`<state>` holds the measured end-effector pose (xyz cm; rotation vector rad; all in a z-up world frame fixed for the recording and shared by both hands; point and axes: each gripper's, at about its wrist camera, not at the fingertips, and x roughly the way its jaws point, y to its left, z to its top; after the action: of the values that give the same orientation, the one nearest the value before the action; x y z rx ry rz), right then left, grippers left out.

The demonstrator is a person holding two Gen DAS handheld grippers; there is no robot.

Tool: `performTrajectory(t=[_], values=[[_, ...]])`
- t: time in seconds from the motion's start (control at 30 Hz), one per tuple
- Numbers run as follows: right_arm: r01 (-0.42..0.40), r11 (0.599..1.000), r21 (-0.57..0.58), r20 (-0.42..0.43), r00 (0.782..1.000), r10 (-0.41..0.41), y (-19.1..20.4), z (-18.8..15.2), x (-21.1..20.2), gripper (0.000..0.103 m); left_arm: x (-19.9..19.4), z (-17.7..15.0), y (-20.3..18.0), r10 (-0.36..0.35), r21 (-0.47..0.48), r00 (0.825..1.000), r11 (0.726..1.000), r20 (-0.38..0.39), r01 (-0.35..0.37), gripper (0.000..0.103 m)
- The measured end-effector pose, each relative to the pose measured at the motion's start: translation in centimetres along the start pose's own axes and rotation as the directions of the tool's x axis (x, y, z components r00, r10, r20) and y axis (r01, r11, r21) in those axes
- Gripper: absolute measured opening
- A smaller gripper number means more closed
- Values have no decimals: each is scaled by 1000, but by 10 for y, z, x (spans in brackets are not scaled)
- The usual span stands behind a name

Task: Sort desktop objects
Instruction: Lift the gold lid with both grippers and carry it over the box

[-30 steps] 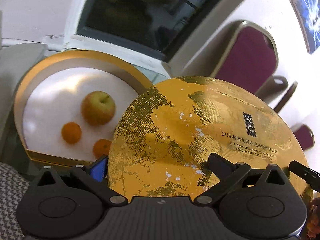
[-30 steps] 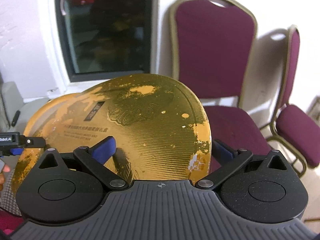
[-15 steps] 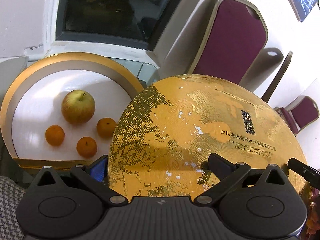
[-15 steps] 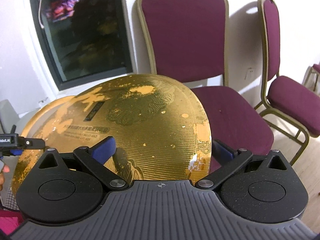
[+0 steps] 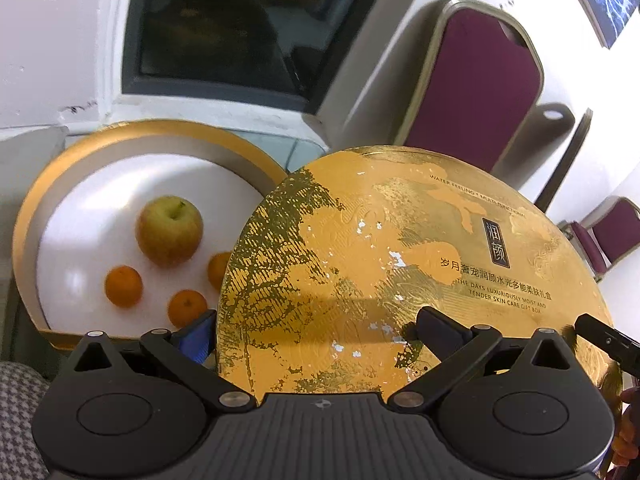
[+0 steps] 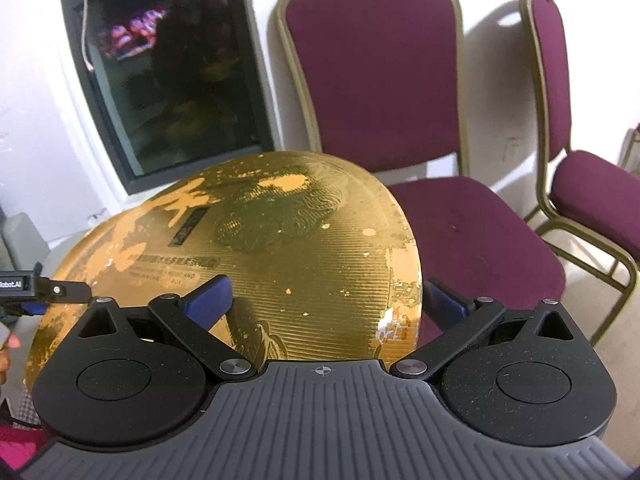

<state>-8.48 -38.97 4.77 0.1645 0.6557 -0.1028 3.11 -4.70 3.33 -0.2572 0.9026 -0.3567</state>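
Observation:
A round gold lid (image 5: pixel 400 264) is held in the air between both grippers. My left gripper (image 5: pixel 316 332) is shut on its left edge, one finger under and one finger (image 5: pixel 440 326) on top. My right gripper (image 6: pixel 326 300) is shut on the lid (image 6: pixel 280 248) at its right edge. To the left, the open round gold box (image 5: pixel 36 208) has a white inside holding a yellow-green apple (image 5: pixel 169 230) and three small oranges (image 5: pixel 123 286). The lid overlaps the box's right side and partly hides one orange.
Purple chairs with gold frames stand behind and to the right (image 6: pixel 372 80). A dark window (image 5: pixel 224 28) is set in the white wall behind the box. A checked cloth (image 5: pixel 16 420) lies at the lower left.
Both grippers have carried the lid leftward and a little up. The box and its fruit have shifted right and lower in the left wrist view. The third orange came into sight.

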Motion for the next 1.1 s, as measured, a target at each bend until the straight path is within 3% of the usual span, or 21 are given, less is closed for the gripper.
performTrajectory(t=[0.33,0.53,0.77,1.1], values=[[-134,988,-72,79,987,140,45,29,39,103,-34,31,45,96,-59,987,994,126,-89,102],[-251,960,-126,113,957,265,89,50,75,103,-57,44,79,192,-111,959,979,207,-172,102],[-361,920,-154,113,918,379,136,61,113,102,-71,53,109,293,-161,924,952,247,-259,102],[-425,885,-191,99,889,448,172,79,139,102,-88,70,123,342,-187,891,936,298,-297,102]])
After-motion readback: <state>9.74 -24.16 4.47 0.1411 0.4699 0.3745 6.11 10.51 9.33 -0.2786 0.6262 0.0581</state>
